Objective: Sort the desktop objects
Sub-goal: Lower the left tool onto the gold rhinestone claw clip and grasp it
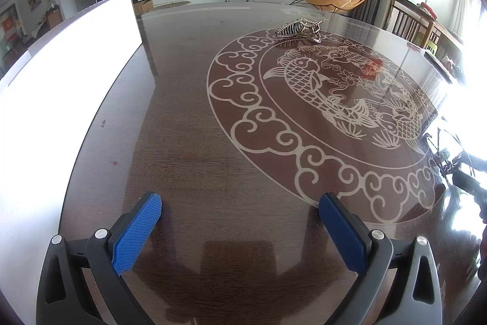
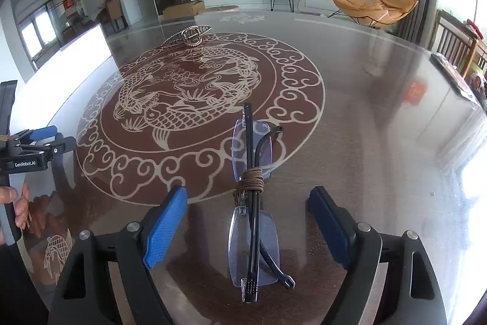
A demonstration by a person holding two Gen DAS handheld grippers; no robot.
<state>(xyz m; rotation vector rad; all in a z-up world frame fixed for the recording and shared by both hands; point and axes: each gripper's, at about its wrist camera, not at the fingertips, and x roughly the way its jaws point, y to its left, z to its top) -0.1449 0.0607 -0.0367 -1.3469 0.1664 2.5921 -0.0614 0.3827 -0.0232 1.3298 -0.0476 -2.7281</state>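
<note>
Folded glasses (image 2: 254, 203) lie flat on the glass table (image 2: 380, 111) between the right gripper (image 2: 248, 218)'s wide-spread fingers, untouched, bare tabletop around. The hair clip (image 1: 299, 29) sits far off. The left gripper (image 1: 240, 209) gapes empty, angled down.

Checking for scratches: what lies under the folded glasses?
Only the glass tabletop with its white cloud pattern, visible through the lenses of the glasses. Beneath the black temples is hidden.
</note>
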